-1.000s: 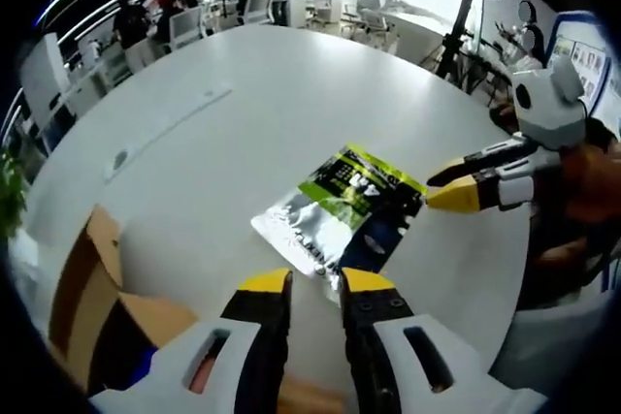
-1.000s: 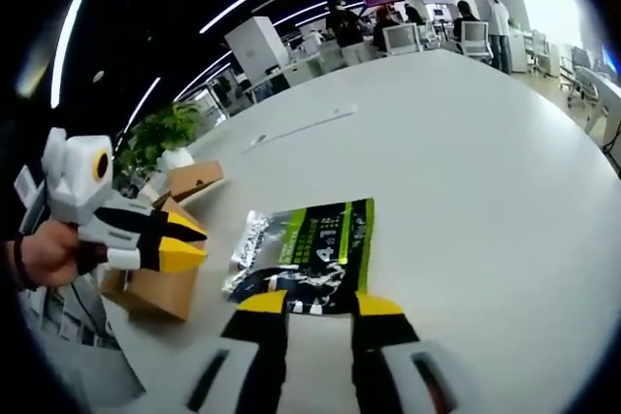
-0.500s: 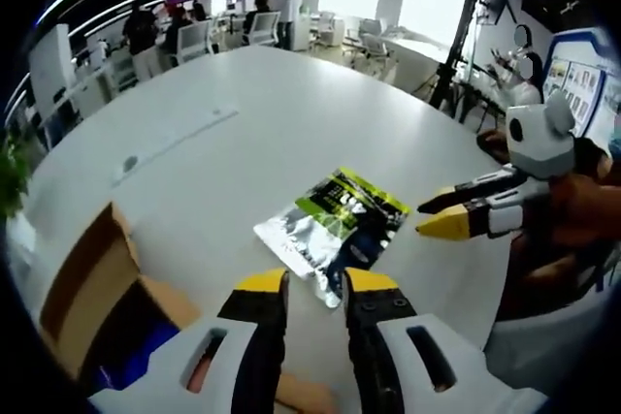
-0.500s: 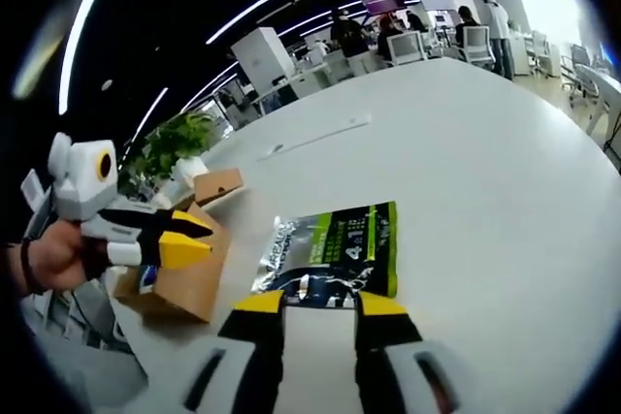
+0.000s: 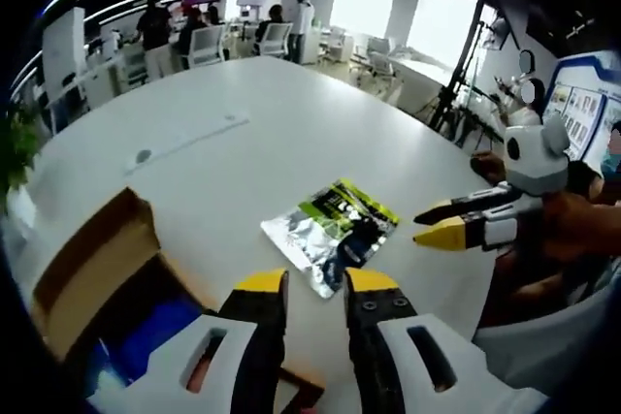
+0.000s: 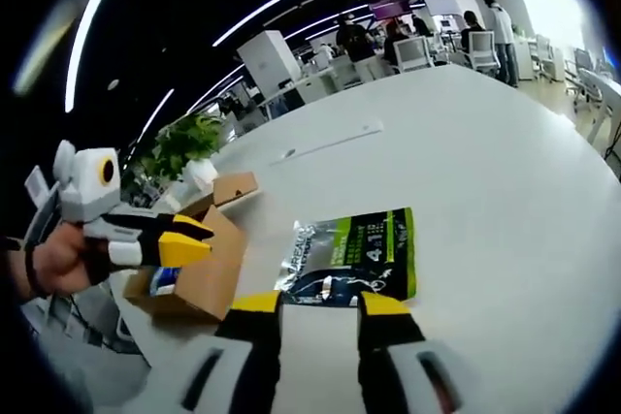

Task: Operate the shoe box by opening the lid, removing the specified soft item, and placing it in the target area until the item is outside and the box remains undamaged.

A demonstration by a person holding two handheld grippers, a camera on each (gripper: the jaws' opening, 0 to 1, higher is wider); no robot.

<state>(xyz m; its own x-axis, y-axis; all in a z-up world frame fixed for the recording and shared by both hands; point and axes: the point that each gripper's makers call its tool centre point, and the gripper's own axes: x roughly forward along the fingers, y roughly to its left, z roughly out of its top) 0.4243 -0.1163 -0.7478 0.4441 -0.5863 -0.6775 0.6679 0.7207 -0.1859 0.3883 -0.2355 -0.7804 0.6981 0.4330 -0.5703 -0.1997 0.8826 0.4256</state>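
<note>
In the left gripper view, the left gripper (image 5: 313, 288) rises from the bottom edge with its yellow-tipped jaws parted and nothing between them. Just beyond them the flat silver, green and dark-blue foil pouch (image 5: 332, 233) lies on the wide white round table (image 5: 291, 113). To the near left stands the open brown cardboard shoe box (image 5: 92, 273), its lid flap up and something blue inside. At the right the right gripper (image 5: 439, 225) hovers beside the pouch, jaws a little apart and empty. Against the pictures from a second ago the pouch looks smaller and farther off and more of the box shows, so this camera has drawn back; the pouch itself seems not to have moved.

In the right gripper view, the right gripper (image 6: 322, 305) has its jaws spread and bare, the foil pouch (image 6: 361, 254) just past the tips. The shoe box (image 6: 199, 264) sits left of the pouch, and the left gripper (image 6: 189, 239) hangs over it, also holding nothing. Here too the pouch has slid up the picture as the hand pulled away.

By my reading the soft item is out and set down, both grippers released, the box looks unharmed, and the task seems close to finished.
</note>
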